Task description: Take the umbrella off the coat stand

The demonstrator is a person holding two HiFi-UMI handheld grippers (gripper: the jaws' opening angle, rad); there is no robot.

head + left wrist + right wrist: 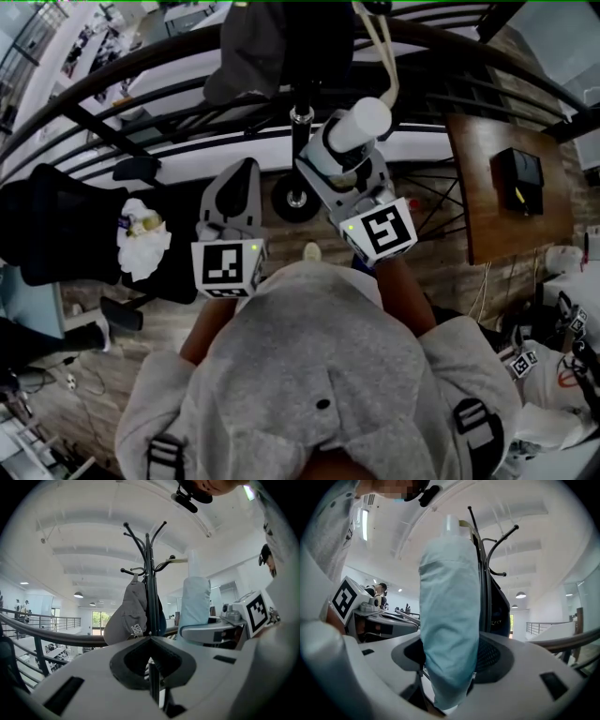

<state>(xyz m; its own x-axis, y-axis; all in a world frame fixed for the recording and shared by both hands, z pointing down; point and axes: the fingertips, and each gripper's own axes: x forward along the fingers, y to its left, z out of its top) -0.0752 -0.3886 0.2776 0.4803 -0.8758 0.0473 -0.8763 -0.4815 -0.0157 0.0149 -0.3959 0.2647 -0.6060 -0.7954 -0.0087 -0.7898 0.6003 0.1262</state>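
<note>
My right gripper (330,161) is shut on the folded umbrella (358,125), a pale blue roll with a white end. In the right gripper view the umbrella (450,620) stands upright between the jaws, just left of the black coat stand (485,573). The coat stand's pole (300,122) rises from its round base (296,199) right in front of me. A grey cap (126,616) hangs on the coat stand (149,578). My left gripper (232,195) points at the pole, its jaws meeting at the tips (150,638) with nothing in them.
A dark curved railing (112,80) runs behind the stand. A beige strap (380,47) hangs from a hook. A wooden table (478,225) with a black device (517,178) is at the right. A black chair (56,225) carrying a white bundle is at the left.
</note>
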